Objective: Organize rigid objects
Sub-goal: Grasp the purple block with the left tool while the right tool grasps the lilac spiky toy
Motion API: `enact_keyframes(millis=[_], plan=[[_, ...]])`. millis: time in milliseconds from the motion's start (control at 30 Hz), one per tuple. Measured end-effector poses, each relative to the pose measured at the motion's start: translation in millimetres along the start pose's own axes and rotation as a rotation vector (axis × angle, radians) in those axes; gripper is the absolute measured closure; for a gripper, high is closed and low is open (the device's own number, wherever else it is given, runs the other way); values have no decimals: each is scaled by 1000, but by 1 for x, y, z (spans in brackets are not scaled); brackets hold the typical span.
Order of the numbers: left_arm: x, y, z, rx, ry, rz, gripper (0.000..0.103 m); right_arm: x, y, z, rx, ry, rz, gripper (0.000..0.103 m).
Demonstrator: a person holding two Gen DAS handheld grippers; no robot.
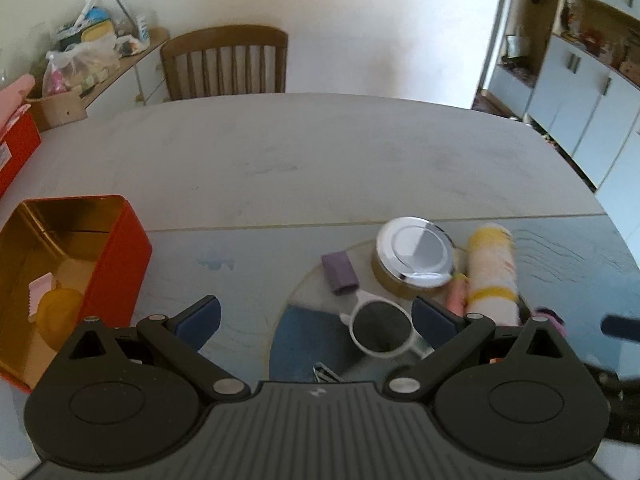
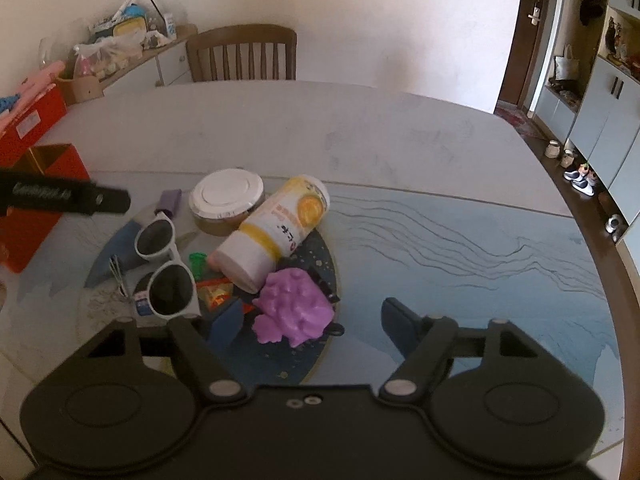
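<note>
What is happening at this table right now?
A person holds two tongs above a pile of small things. The left tongs and the right tongs are both open and hold nothing. The white sunglasses, the yellow canister and the purple toy lie loose. The red tin stands open.

Not much legible txt from my side. The yellow-and-white canister (image 2: 276,228) lying on its side on the bench has dark characters and a small red mark printed on its white band, too small and tilted to read. My other hand-held gripper (image 2: 64,198) shows pale lettering along its black body, too blurred to make out. The red box (image 2: 28,120) at the back left carries a white label, unreadable. Left wrist view: nothing legible.
</note>
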State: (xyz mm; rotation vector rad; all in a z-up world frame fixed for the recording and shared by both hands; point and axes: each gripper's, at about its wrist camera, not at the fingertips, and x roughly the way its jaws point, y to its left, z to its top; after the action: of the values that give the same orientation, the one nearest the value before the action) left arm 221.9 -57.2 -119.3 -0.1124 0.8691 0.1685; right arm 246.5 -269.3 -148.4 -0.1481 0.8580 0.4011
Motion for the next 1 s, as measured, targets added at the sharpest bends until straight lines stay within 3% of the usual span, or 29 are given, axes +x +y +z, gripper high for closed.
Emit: enact_keyframes(millis=[167, 500, 833, 1000], plan=[[23, 0, 12, -7, 18, 21, 7, 12, 1, 2, -21, 18, 21, 31], [65, -2, 20, -17, 104, 24, 36, 28, 1, 5, -49, 51, 50, 41], [81, -3, 23, -26, 116, -6, 42, 40, -1, 8, -36, 85, 77, 41], [82, -4, 26, -13, 100, 1, 65, 42, -3, 9, -15, 93, 79, 43]])
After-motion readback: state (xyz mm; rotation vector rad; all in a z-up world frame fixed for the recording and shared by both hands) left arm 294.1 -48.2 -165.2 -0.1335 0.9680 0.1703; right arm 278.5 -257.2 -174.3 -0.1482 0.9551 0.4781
